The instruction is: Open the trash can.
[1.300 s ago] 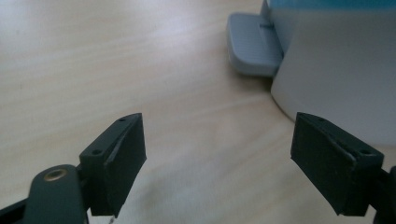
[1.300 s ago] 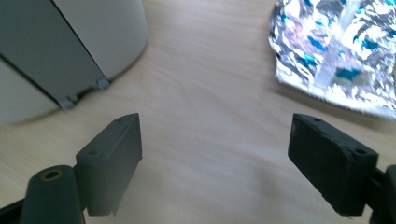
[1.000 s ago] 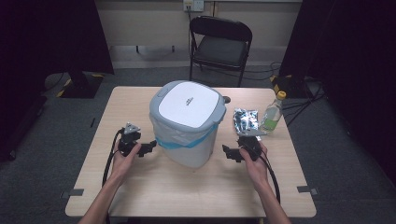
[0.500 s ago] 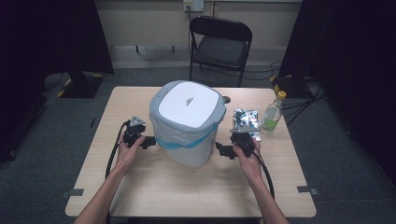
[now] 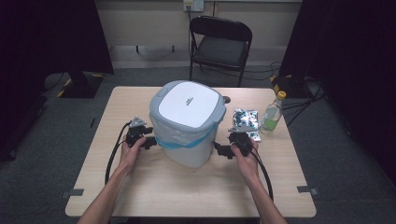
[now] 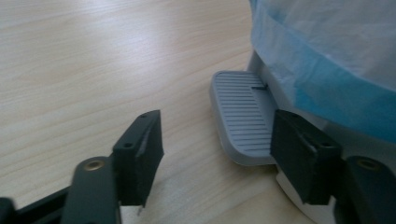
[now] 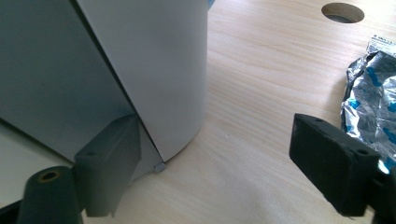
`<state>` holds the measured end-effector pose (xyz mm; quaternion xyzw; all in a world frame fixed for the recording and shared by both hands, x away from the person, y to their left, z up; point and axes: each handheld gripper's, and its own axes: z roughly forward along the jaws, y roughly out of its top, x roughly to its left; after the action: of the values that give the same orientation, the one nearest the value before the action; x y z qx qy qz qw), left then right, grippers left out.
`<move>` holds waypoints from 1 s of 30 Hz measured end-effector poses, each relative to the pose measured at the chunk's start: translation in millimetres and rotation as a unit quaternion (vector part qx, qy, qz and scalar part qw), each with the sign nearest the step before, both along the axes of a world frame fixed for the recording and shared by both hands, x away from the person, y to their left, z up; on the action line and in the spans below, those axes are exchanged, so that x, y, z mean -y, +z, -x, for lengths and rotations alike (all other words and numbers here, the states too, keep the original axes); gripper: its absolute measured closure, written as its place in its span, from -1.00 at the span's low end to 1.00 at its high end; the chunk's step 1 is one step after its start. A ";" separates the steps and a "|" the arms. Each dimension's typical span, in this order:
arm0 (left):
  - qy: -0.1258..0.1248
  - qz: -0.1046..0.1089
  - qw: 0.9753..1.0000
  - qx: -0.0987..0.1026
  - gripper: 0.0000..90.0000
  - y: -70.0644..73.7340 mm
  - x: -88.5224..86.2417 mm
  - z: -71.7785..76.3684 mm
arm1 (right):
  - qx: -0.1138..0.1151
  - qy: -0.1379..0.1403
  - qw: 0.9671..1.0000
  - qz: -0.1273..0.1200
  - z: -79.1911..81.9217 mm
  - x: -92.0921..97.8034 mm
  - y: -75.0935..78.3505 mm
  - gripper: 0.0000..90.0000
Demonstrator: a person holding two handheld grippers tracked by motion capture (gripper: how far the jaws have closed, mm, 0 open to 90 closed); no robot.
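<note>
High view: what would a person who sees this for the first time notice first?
The big grey bin with its white lid and blue liner stands mid-table. The left claw and the right claw flank it low down, both open. In the left gripper view the grey pedal lies between the jaws. A crumpled foil bag and a bottle stand at the right.

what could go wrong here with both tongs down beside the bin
The left tongs are open right at the bin's foot pedal; a nudge might press it and pop the lid.
The right tongs are open with one jaw against the bin wall; an uneven push could slide or tip it.
The foil packet and bottle sit close by and could get knocked.
</note>
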<state>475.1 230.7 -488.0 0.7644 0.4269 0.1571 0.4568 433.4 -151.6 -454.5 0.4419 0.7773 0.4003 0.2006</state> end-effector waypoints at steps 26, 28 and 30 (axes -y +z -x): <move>-0.027 0.010 0.999 0.036 -0.24 -4.1 -4.6 57.9 | 0.020 -0.019 1.000 -0.007 -31.6 -14.9 -2.8 -0.32; -0.022 0.007 0.999 0.036 -0.32 -2.8 -6.1 56.8 | 0.015 -0.020 1.000 -0.008 -30.8 -12.0 -1.3 -0.49; -0.016 0.003 0.999 0.036 -0.37 -1.7 -7.3 55.6 | 0.012 -0.021 1.000 -0.010 -29.1 -10.3 0.3 -0.56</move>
<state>419.5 238.0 -489.7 0.7637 0.3983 0.1756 0.4768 462.5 -141.3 -454.3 0.4553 0.7615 0.4091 0.2133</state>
